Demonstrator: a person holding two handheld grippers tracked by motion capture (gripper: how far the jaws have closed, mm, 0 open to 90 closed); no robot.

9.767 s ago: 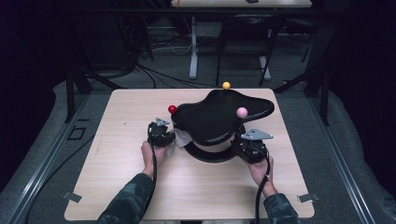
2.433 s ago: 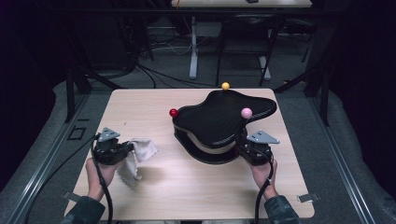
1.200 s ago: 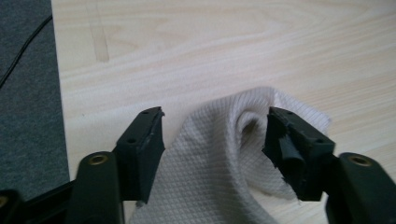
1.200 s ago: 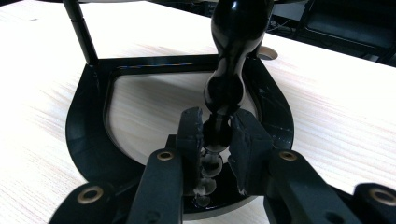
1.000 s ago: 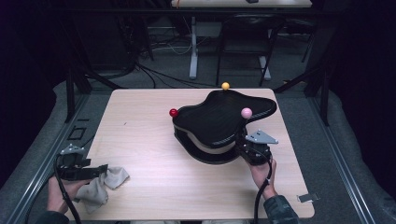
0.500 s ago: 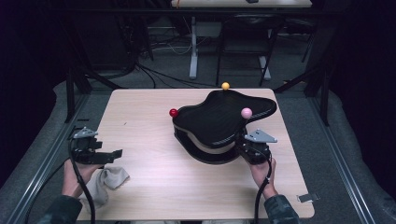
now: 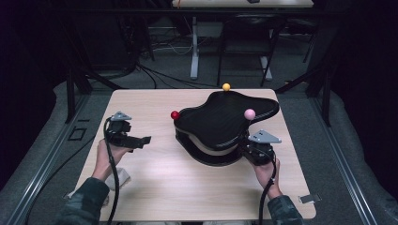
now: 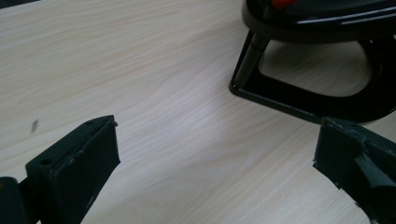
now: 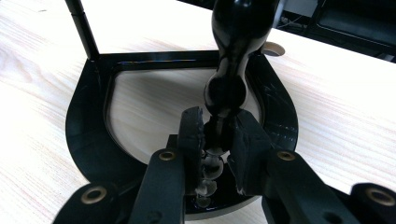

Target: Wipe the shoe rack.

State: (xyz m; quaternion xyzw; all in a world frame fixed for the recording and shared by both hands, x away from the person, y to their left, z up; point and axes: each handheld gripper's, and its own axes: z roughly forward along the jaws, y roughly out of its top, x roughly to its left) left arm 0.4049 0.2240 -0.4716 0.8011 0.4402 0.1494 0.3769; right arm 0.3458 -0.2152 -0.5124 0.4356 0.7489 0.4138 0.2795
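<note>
Right gripper (image 9: 217, 135) clamping stand post (image 9: 224, 93), left gripper (image 7: 141, 140) (agape) beside.

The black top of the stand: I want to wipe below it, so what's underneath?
Under the black top: a black base frame on bare table, the right gripper clamping a post. Farther back is covered.

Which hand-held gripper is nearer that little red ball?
The left hand-held gripper: it hovers open just left of the red ball. The right hand-held gripper sits across the black stand, clamping its post.

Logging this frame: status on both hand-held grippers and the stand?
Left hand-held gripper open, empty, pointed at black stand. Right hand-held gripper shut on stand's post. Cloth by left forearm; path unobstructed.
</note>
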